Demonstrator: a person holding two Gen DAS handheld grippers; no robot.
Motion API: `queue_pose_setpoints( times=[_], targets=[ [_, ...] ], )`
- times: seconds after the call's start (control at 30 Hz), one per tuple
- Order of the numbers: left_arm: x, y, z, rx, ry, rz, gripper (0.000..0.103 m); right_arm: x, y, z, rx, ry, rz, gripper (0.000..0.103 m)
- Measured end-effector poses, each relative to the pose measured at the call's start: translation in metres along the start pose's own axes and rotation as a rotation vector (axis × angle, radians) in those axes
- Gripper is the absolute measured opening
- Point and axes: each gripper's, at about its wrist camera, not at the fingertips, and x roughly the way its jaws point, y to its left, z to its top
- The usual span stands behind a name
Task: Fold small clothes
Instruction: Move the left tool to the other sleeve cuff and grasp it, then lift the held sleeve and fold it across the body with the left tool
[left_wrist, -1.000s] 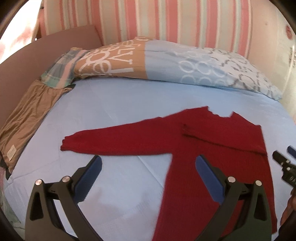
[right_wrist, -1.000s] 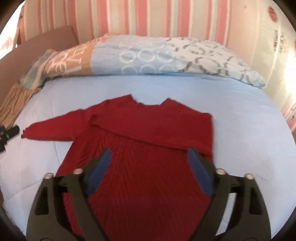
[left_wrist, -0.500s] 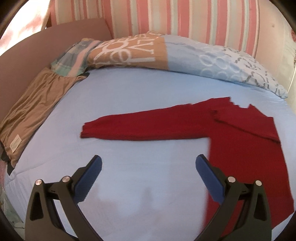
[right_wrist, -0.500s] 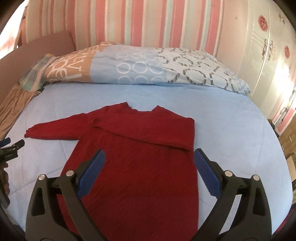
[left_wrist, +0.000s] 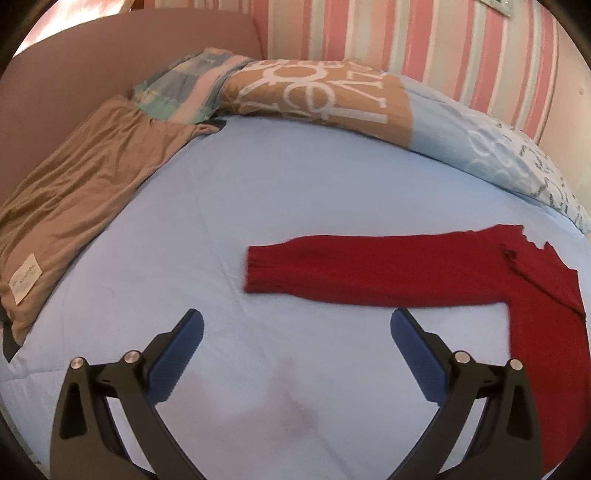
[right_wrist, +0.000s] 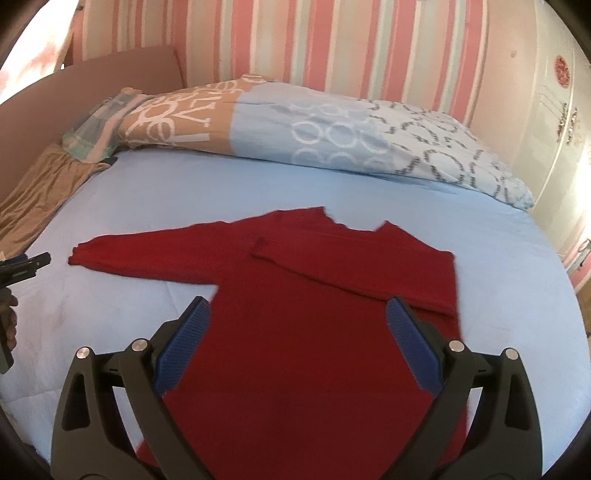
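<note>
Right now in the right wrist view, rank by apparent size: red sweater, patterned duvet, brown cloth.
1. red sweater, though it lies nearest the camera
2. patterned duvet
3. brown cloth, cut by the frame edge

Pink-striped wall (right_wrist: 332, 48) behind a blue-sheeted bed (right_wrist: 517, 266)

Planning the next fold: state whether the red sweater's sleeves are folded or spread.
One each. On the red sweater, the right sleeve lies folded across the chest; the left sleeve stretches flat on the blue sheet.

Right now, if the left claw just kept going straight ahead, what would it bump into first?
Probably the cuff of the red sweater's outstretched sleeve, lying flat on the blue bedsheet just ahead of the open left gripper. If it passes above that, the patterned pillow comes next; depth is unclear.
</note>
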Motion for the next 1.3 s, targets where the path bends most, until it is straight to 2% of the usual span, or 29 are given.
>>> queue_pose_setpoints(
  times=[0.13, 0.2, 0.53, 0.73, 0.83, 0.87, 0.9, 0.97, 1.13, 1.3],
  targets=[
    [0.034, 0.018, 0.004, -0.002, 0.029, 0.011, 0.098, 0.015, 0.024, 0.005, -0.035, 0.003, 0.016, 0.096],
    [0.056, 0.022, 0.006, 0.008, 0.066, 0.009, 0.082, 0.02, 0.033, 0.006, -0.055, 0.004, 0.016, 0.096],
    [0.124, 0.039, 0.014, -0.058, 0.134, 0.02, 0.081, 0.042, 0.038, 0.009, -0.082, 0.013, 0.02, 0.096],
    [0.143, 0.039, 0.016, -0.087, 0.148, 0.02, 0.08, 0.054, 0.032, 0.006, -0.075, 0.034, 0.023, 0.096],
    [0.141, 0.033, 0.014, -0.089, 0.126, -0.006, 0.051, 0.055, 0.029, 0.003, -0.068, 0.037, 0.026, 0.096],
    [0.139, 0.032, 0.014, -0.087, 0.121, -0.003, 0.037, 0.056, 0.028, 0.002, -0.065, 0.039, 0.028, 0.096],
    [0.137, 0.031, 0.015, -0.091, 0.116, -0.021, 0.017, 0.056, 0.028, 0.001, -0.064, 0.041, 0.029, 0.096],
    [0.134, 0.027, 0.018, -0.102, 0.114, -0.035, 0.011, 0.056, 0.026, -0.001, -0.065, 0.044, 0.03, 0.096],
    [0.118, 0.024, 0.027, -0.125, 0.071, -0.027, 0.01, 0.049, 0.016, 0.002, -0.057, 0.034, 0.028, 0.096],
    [0.095, 0.008, 0.046, -0.072, 0.036, -0.005, 0.01, 0.042, 0.001, 0.002, -0.037, 0.021, 0.022, 0.096]
  ],
)
